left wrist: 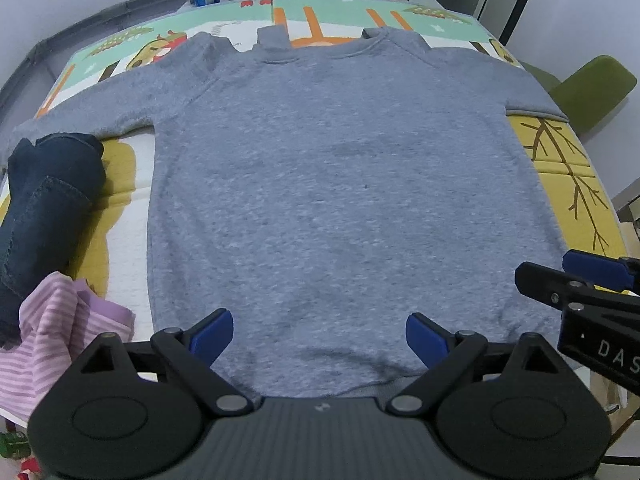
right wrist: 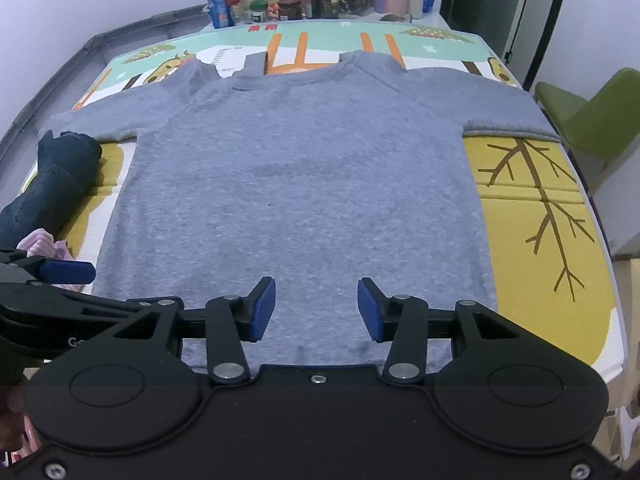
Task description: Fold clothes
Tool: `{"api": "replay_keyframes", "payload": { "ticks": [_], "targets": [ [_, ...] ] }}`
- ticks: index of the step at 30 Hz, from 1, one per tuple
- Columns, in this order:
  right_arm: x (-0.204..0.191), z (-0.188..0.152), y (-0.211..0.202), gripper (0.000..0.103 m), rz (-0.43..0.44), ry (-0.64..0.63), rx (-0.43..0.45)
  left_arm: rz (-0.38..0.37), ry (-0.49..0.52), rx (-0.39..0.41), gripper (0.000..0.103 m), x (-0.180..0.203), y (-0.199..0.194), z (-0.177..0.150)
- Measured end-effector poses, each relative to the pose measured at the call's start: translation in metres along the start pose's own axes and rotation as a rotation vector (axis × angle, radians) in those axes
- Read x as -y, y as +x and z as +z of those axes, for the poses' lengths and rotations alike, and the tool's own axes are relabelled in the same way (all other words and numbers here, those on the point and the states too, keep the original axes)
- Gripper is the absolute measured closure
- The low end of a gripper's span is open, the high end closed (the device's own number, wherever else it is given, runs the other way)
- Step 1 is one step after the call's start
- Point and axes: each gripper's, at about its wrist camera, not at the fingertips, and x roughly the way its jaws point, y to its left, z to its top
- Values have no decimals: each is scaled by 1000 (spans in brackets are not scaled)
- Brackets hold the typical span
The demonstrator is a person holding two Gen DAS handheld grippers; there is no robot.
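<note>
On the left edge I note a rolled dark denim garment point(left wrist: 48, 200) and a crumpled pink striped cloth point(left wrist: 60, 332), both beside the work. The grey long-sleeved knit sweater point(left wrist: 340, 200) lies flat, spread across the patterned play mat point(right wrist: 540, 208), collar far, hem near. My left gripper point(left wrist: 320, 340) hangs over the hem, fingers wide apart, holding nothing. My right gripper point(right wrist: 316, 308) likewise, fingers parted, empty. I judge spreading finished; next, a sleeve or side edge must be pinched and folded inward.

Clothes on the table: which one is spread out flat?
The grey sweatshirt lies flat, sleeves out. The dark jeans are rolled up, and the pink striped garment is crumpled.
</note>
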Motion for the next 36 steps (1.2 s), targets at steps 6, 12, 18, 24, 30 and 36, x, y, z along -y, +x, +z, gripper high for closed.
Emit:
{"api": "replay_keyframes", "payload": {
  "ticks": [6, 12, 18, 24, 30, 36],
  "targets": [
    [1, -1, 5, 51, -16, 20, -25, 13, 26, 0, 8, 1, 1, 1],
    [0, -4, 7, 44, -28, 26, -41, 9, 30, -3, 8, 1, 2, 0],
    [-1, -4, 7, 39, -34, 21, -47, 7, 40, -1, 8, 3, 3, 1],
    [-2, -4, 7, 37, -37, 20, -45, 21, 57, 2, 8, 6, 5, 1],
    [1, -4, 7, 36, -30, 19, -43, 31, 66, 0, 8, 7, 6, 2],
    [1, -3, 9, 36, -34, 19, -48, 36, 71, 0, 8, 7, 7, 3]
  ]
}}
